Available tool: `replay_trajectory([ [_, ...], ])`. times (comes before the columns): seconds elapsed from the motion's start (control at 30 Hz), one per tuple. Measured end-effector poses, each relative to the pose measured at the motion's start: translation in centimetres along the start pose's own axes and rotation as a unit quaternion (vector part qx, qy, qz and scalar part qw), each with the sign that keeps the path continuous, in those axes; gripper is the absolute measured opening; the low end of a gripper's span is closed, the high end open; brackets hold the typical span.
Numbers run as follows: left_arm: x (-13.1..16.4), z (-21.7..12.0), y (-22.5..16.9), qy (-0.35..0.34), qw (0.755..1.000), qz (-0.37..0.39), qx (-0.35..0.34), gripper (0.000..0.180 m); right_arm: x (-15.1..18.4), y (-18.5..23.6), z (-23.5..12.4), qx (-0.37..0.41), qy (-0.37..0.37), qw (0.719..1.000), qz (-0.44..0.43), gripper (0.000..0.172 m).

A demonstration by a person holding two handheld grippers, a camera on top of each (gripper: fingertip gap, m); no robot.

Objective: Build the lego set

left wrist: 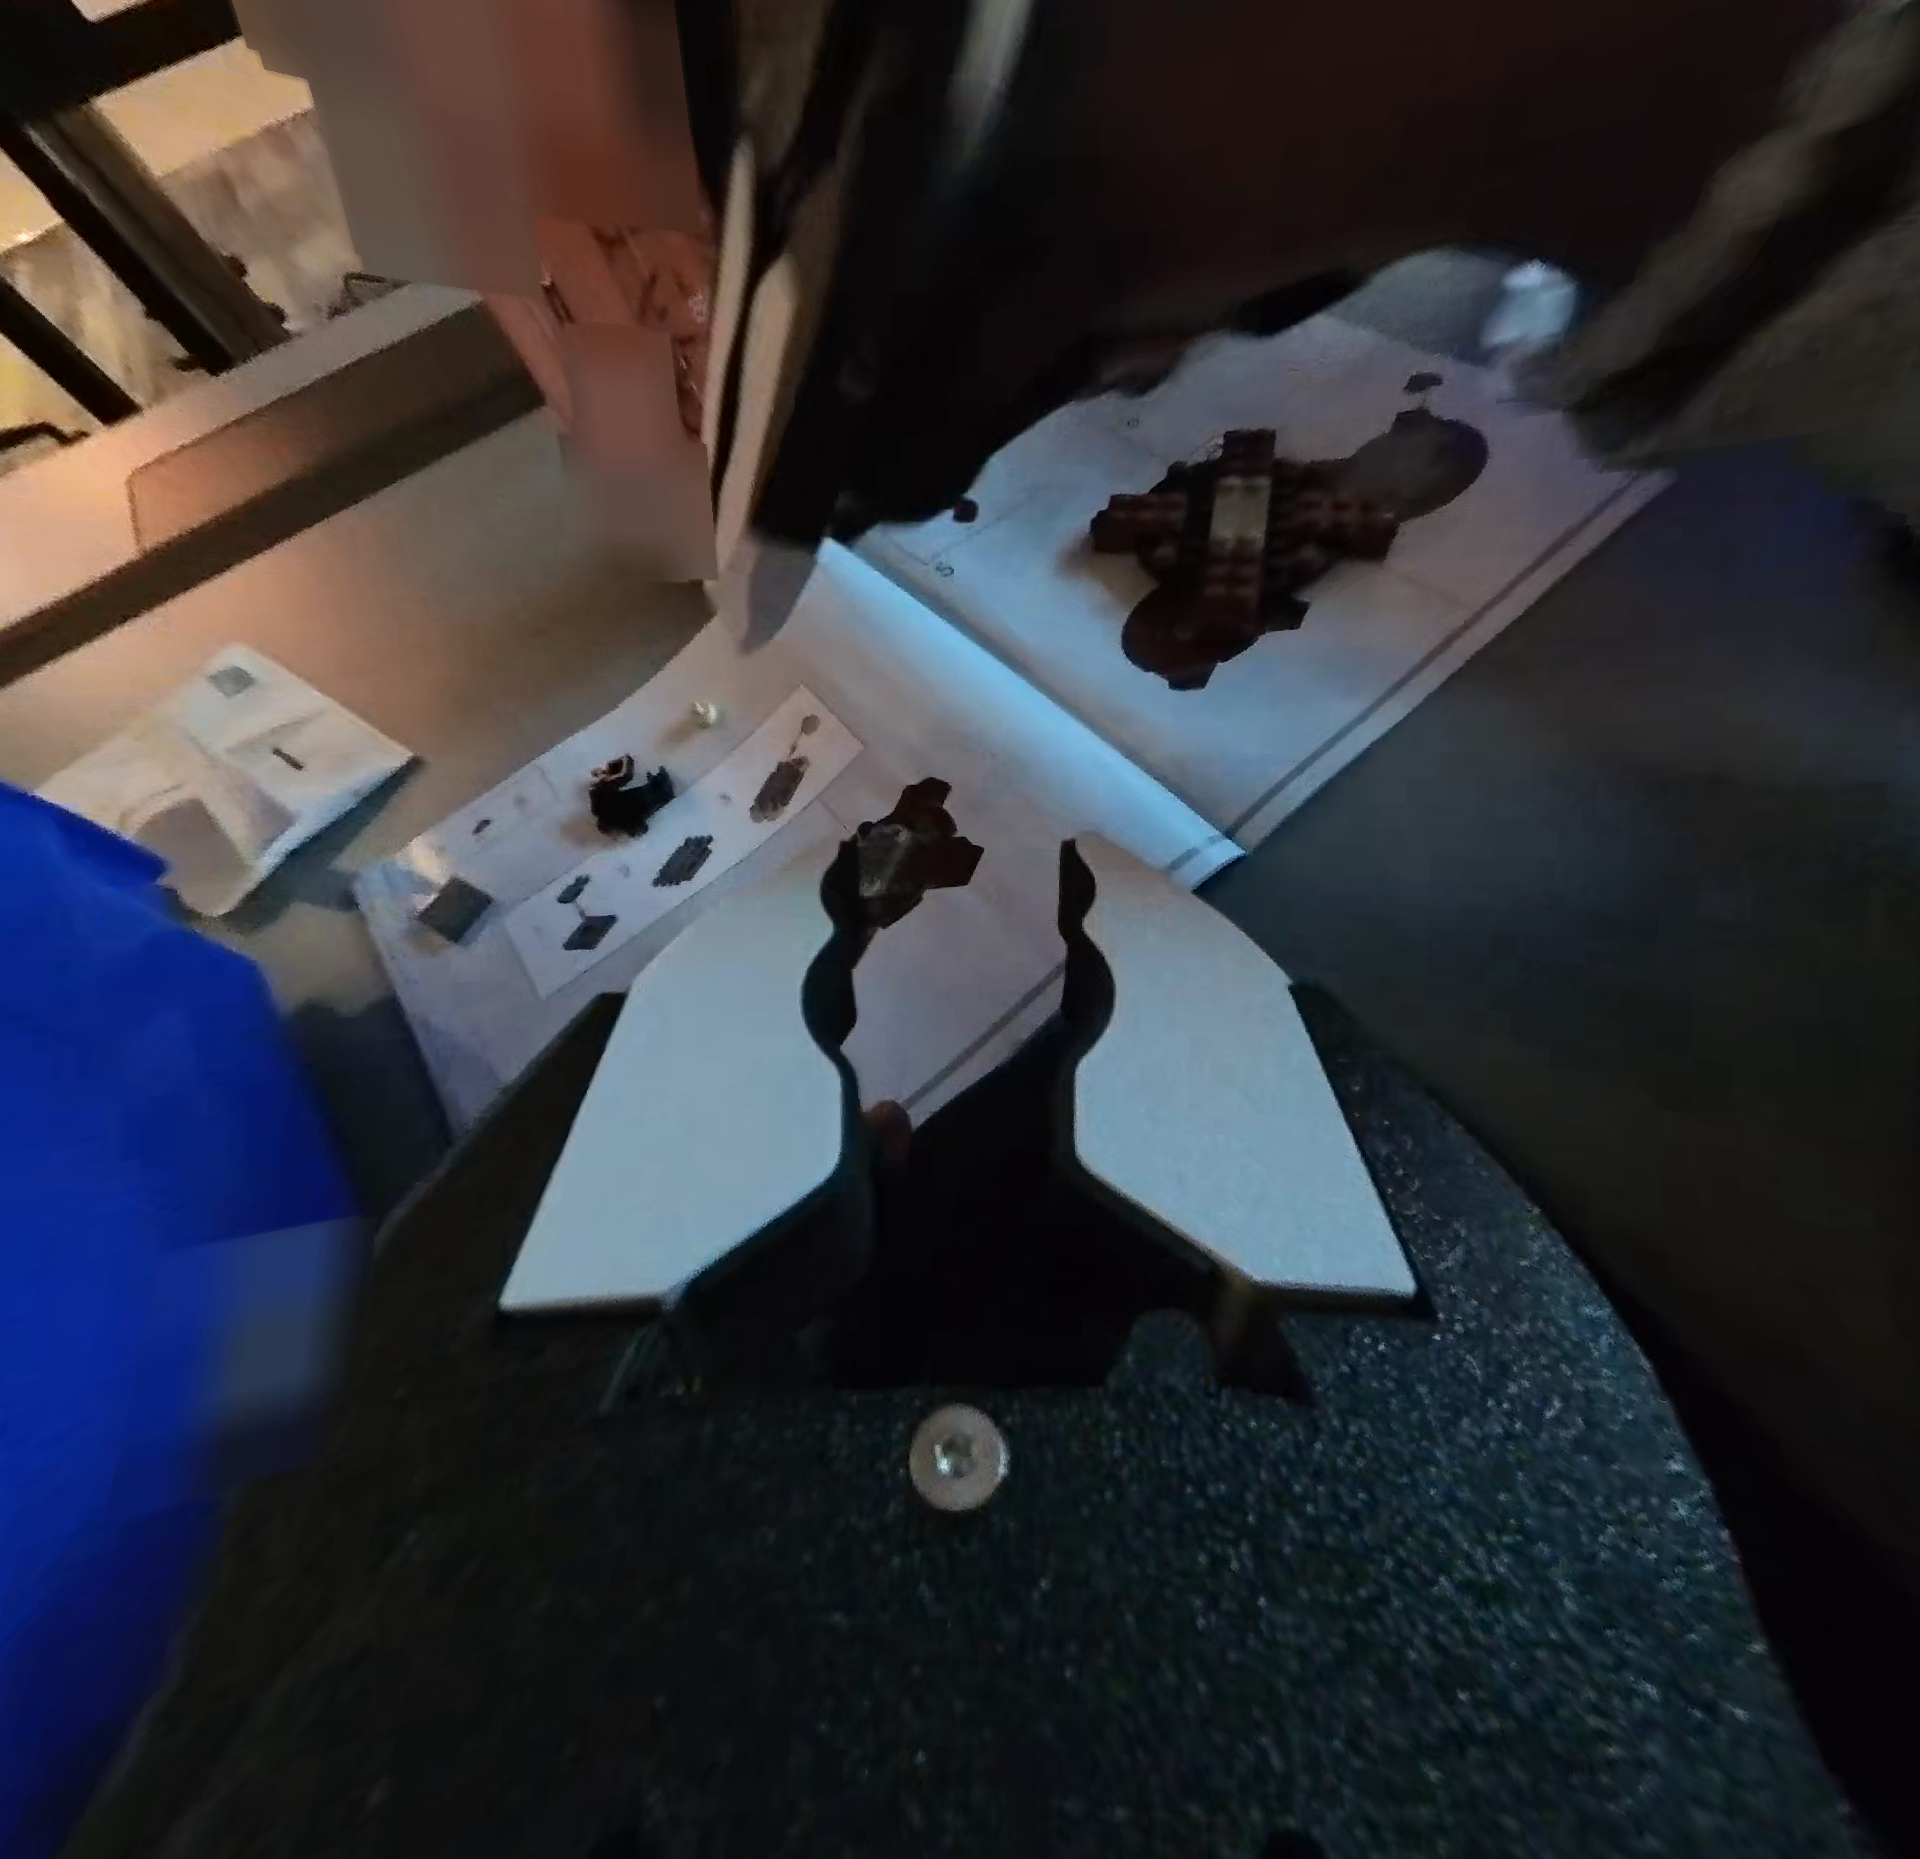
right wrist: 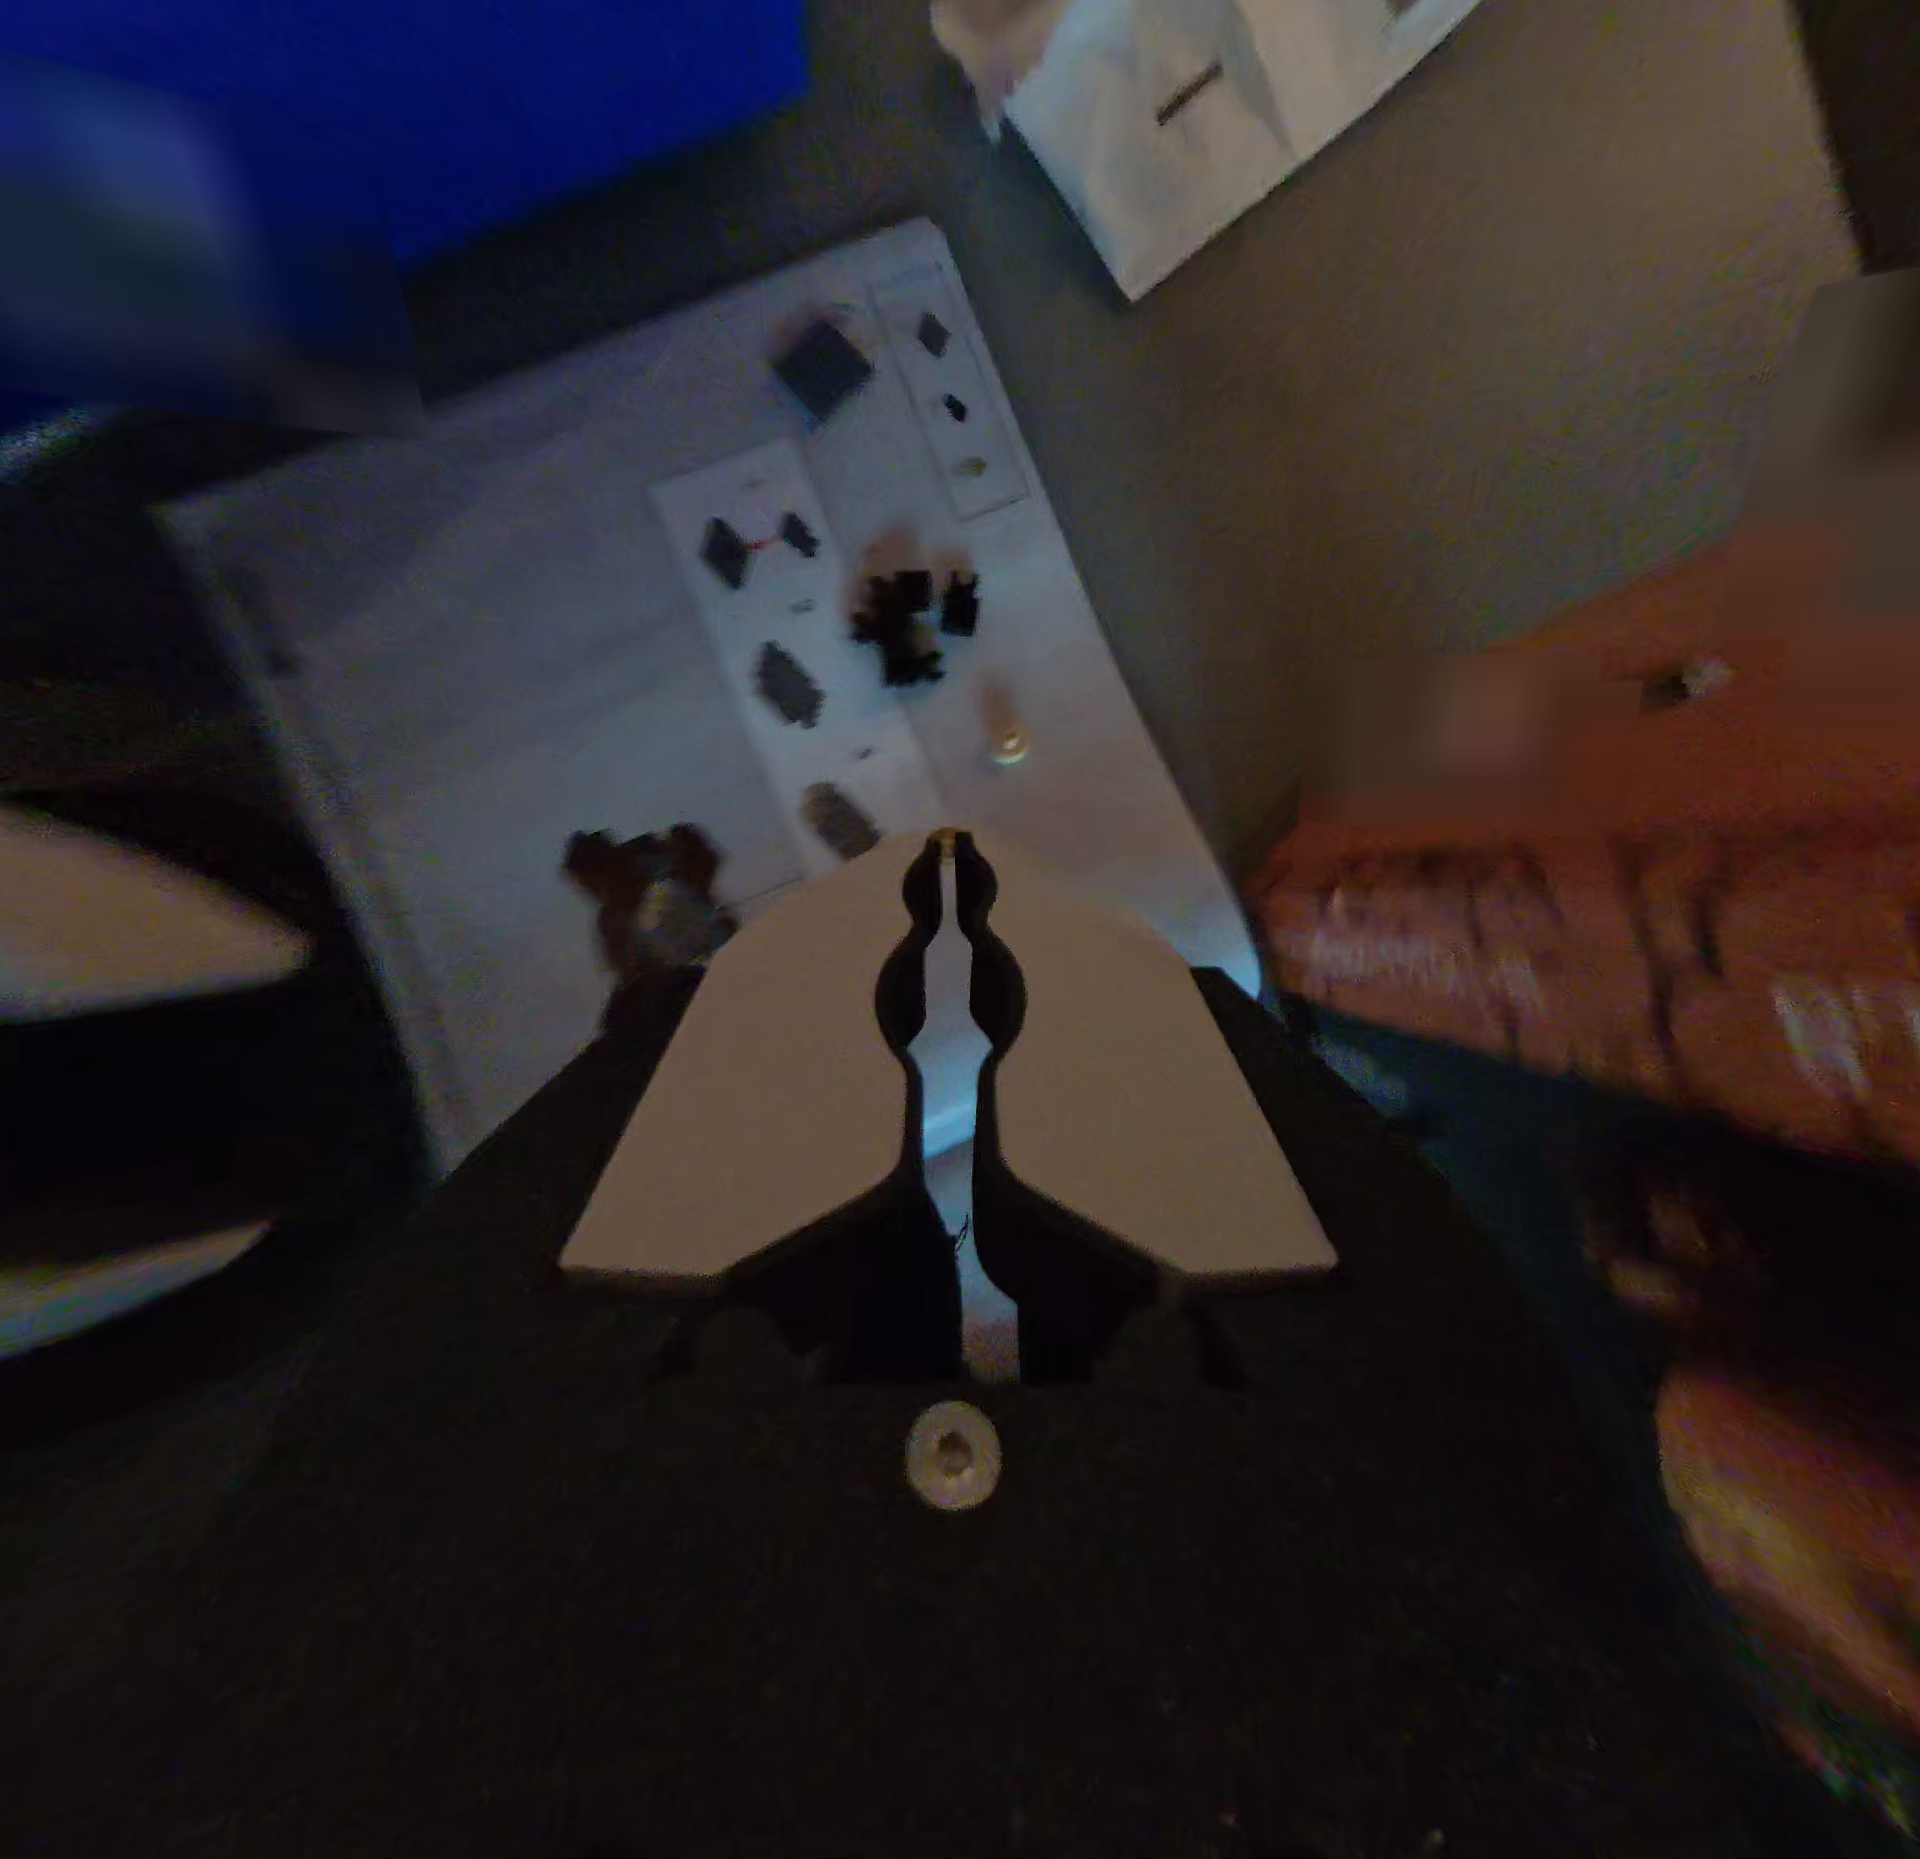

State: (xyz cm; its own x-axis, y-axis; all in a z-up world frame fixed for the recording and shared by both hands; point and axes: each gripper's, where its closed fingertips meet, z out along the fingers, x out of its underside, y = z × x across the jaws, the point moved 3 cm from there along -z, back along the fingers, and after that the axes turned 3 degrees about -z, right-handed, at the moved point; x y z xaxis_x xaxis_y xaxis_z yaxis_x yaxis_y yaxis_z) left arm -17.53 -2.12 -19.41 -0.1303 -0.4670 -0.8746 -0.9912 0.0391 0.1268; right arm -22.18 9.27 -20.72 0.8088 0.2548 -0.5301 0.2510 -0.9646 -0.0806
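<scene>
Looking from the left of the open booklet point(left wrist: 935, 666), you have blue fabric point(left wrist: 104, 1186) close to the camera. Beyond it, a crumpled white paper bag point(left wrist: 239, 749) lies on the tan bench point(left wrist: 468, 604), well off the booklet's left page. On that page sits a loose cluster of dark small pieces point(left wrist: 623, 791), with a single pale round piece point(left wrist: 707, 713) just beyond it. Your left gripper point(left wrist: 966, 874) hangs over the same page nearer the spine, its jaws standing apart with nothing between the pads. A small brown brick assembly point(left wrist: 899, 853) with a greyish part on top lies on the paper just at the left fingertip. From here I cannot tell whether that tip touches it. Across the spine, a larger brown studded build point(left wrist: 1236, 521) sits on the right-hand page. Your right gripper point(right wrist: 948, 853) is over the left page too, near its bench-side edge. Its jaws are together on a tiny tan piece point(right wrist: 948, 839), which peeks out at the very tips. That looks like a slim hold, so steady pressure and slow wrist turns seem wise. The open left jaws are close enough to the assembly to nudge it across the smooth paper.
</scene>
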Motion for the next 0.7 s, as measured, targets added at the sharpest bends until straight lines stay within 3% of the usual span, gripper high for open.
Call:
replay_trajectory([
  [0.3, 0.1, -0.4, -1.0, -0.019, 0.999, -0.020, 0.037, 0.037, 0.4, -1.1, 3.1, 0.008, 0.027, 1.000, -0.006, 0.001],
  [0.7, 0.5, -0.3, -0.5, -0.025, 0.998, -0.033, 0.043, 0.037, 0.3, -1.2, 1.8, 0.028, -0.008, 1.000, -0.011, 0.012],
])
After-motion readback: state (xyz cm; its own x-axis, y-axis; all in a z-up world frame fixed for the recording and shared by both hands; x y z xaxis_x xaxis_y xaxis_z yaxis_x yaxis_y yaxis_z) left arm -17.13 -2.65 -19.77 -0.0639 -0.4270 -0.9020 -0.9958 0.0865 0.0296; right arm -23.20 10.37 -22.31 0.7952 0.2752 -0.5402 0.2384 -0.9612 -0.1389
